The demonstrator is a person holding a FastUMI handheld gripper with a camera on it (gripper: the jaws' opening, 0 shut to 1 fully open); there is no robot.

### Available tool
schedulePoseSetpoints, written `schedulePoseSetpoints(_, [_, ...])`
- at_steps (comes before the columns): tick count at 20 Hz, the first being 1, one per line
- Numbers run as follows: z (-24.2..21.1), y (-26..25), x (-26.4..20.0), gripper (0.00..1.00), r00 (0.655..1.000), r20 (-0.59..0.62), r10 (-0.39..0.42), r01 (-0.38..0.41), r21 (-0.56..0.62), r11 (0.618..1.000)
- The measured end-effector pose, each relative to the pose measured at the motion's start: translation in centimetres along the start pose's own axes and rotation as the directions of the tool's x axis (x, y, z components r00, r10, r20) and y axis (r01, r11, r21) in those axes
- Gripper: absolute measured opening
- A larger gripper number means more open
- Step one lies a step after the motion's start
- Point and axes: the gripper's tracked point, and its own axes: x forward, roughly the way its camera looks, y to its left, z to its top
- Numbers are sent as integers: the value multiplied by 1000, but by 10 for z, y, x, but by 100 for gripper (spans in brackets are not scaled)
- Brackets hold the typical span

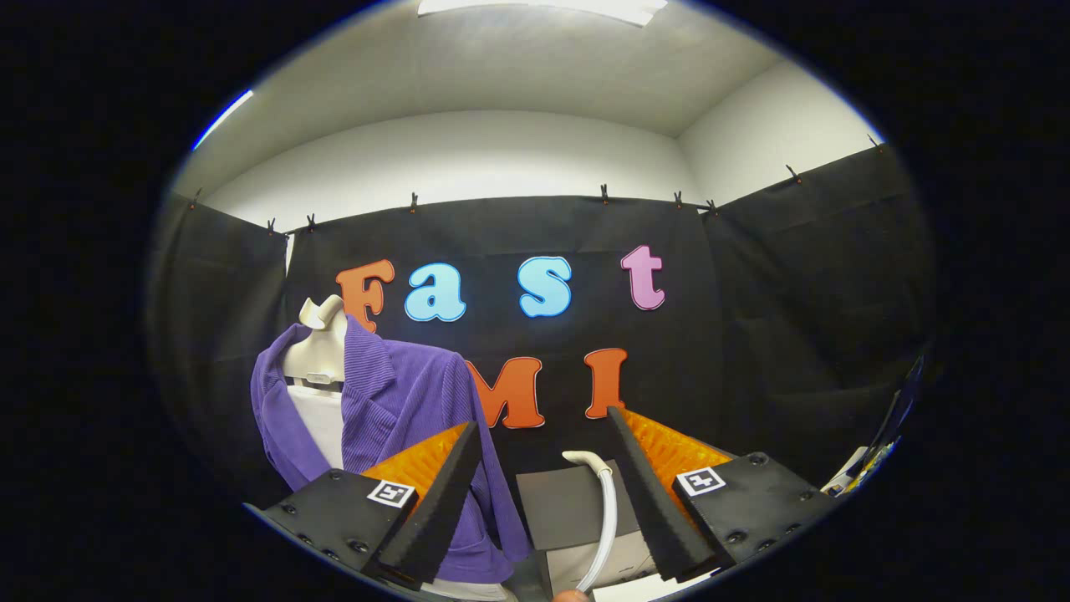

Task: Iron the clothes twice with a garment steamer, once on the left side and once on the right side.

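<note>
Black cloth (777, 334) hangs as the booth wall, clipped along its top edge, with white walls and ceiling above it.

A purple jacket (401, 401) hangs on a pale mannequin bust (322, 351), well to the left and beyond the claw. The jacket is open at the front, showing a white panel (322, 426) beneath the bust's neck. Its lower hem drops behind the left finger.

A grey box (568, 506) stands low down, between the fingers and beyond them; what it is cannot be told.

A white curved steamer handle or hose (606, 510) rises in front of the box, hooking over at its top. It lies between the fingers, closer to the right one, touching neither.

The claw (543, 468) is wide open and holds nothing. Each finger base carries a small square marker.

At the bottom, just beneath the hose, a fingertip (571, 596) shows.
</note>
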Motion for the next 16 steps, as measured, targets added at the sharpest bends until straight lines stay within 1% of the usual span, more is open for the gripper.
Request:
schedulePoseSetpoints(4, [-1,-6,5,98,1000,-5,1,0,6,1000])
schedulePoseSetpoints(8, [-14,-17,20,98,999,-29,-14,14,-1,1000])
schedulePoseSetpoints(12, [-35,-19,44,98,998,-57,13,-14,-16,1000])
schedulePoseSetpoints(16, [-64,-26,85,98,994,-106,25,-30,-41,999])
